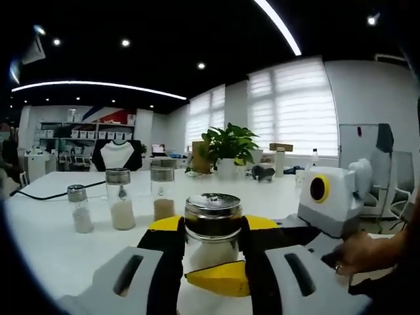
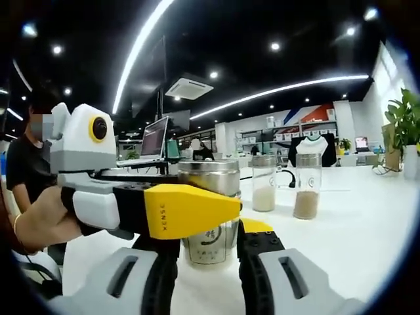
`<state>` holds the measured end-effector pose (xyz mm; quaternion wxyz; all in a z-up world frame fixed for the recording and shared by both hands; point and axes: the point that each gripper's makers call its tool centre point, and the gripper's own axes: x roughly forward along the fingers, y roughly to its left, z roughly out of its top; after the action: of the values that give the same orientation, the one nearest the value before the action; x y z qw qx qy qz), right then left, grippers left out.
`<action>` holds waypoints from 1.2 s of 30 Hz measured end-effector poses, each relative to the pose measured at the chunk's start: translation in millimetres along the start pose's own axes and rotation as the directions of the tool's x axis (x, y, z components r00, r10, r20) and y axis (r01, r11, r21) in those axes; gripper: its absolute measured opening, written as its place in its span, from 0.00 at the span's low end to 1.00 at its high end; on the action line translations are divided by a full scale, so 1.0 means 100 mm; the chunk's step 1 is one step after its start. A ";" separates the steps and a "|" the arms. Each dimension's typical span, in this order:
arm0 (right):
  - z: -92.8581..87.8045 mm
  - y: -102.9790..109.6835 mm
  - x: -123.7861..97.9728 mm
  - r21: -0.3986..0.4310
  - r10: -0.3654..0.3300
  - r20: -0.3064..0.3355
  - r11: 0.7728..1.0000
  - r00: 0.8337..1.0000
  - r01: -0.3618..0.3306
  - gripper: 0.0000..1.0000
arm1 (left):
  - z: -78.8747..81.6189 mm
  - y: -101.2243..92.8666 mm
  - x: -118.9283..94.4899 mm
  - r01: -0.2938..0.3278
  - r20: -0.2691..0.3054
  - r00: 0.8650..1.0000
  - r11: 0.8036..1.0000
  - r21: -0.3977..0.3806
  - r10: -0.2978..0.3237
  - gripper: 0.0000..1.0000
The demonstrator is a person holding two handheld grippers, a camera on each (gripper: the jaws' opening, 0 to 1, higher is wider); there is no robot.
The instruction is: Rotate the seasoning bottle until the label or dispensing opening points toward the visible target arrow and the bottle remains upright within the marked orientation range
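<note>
- A seasoning bottle (image 1: 212, 226), glass with a shiny metal lid, stands upright on a white table (image 1: 59, 246) in an open office.
- In the left gripper view, the left gripper (image 1: 211, 244) has its black-and-yellow jaws closed narrowly on the bottle, one jaw pressed to each side of the glass just under the lid.
- In the right gripper view, the same bottle (image 2: 209, 213) shows a pale label on its lower half, facing that camera.
- The right gripper (image 2: 207, 262) sits low at the bottle's base with a jaw on either side; whether the jaws actually touch the glass cannot be told.
- The left gripper crosses the right gripper view from the left, its yellow jaw lying across the front of the bottle, held by a person's hand (image 2: 46, 220).
- The two-sided grip likely serves to steady the bottle upright while it is turned.
- No target arrow or marked range can be made out in either view.
- Three smaller shakers (image 1: 122, 199) stand in a row to the left of the bottle in the left gripper view, well apart from it.
- A potted plant (image 1: 228, 147) stands farther back.
- Nothing lies close enough to block turning the bottle.
</note>
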<state>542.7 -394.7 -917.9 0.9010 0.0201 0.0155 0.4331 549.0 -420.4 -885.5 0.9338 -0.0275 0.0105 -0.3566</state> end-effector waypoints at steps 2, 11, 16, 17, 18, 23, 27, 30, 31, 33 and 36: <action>0.00 0.01 -0.01 -0.002 0.016 -0.004 1.000 1.000 -0.016 0.32 | 0.00 -0.01 -0.01 0.019 0.007 1.000 1.000 -0.021 -0.019 0.36; 0.00 0.09 -0.05 0.013 0.094 -0.001 0.995 0.996 -0.094 0.35 | 0.03 -0.04 -0.09 0.103 0.008 0.995 0.994 -0.023 -0.103 0.36; 0.00 0.13 -0.04 0.031 0.142 0.000 0.989 0.990 -0.142 0.36 | 0.03 -0.10 -0.11 0.204 -0.022 0.979 0.979 0.008 -0.204 0.36; 0.00 0.14 -0.04 0.034 0.156 -0.002 0.987 0.988 -0.156 0.36 | 0.03 -0.11 -0.12 0.223 -0.032 0.975 0.975 0.015 -0.222 0.36; 0.00 0.15 -0.03 0.034 0.161 -0.002 0.986 0.987 -0.161 0.36 | 0.04 -0.12 -0.12 0.231 -0.033 0.973 0.973 0.019 -0.230 0.36; 0.04 0.25 -0.05 -0.022 0.204 0.008 0.979 0.979 -0.203 0.32 | 0.06 -0.16 -0.17 0.295 -0.035 0.955 0.955 0.019 -0.294 0.36; 0.01 0.25 -0.02 -0.057 0.166 -0.006 0.985 0.986 -0.166 0.31 | 0.02 -0.13 -0.17 0.291 -0.050 0.956 0.957 0.021 -0.289 0.36; 0.02 0.22 -0.02 -0.046 0.123 0.013 0.991 0.992 -0.122 0.31 | 0.04 -0.10 -0.17 0.248 -0.031 0.968 0.969 0.005 -0.248 0.36; 0.02 0.20 -0.01 -0.049 0.102 0.015 0.994 0.995 -0.101 0.31 | 0.04 -0.09 -0.16 0.233 -0.031 0.972 0.972 0.003 -0.233 0.36; 0.02 0.15 0.00 -0.059 0.055 0.015 0.997 0.998 -0.054 0.31 | 0.04 -0.07 -0.15 0.188 -0.033 0.982 0.982 0.002 -0.188 0.36; 0.04 0.13 0.00 -0.050 0.015 0.036 0.999 0.999 -0.013 0.31 | 0.05 -0.07 -0.13 0.126 -0.032 0.992 0.991 0.041 -0.125 0.36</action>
<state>532.9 -386.3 -913.7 0.8982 0.0058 -0.0120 0.4393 534.9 -416.1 -880.4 0.9096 -0.0029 0.0148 -0.4152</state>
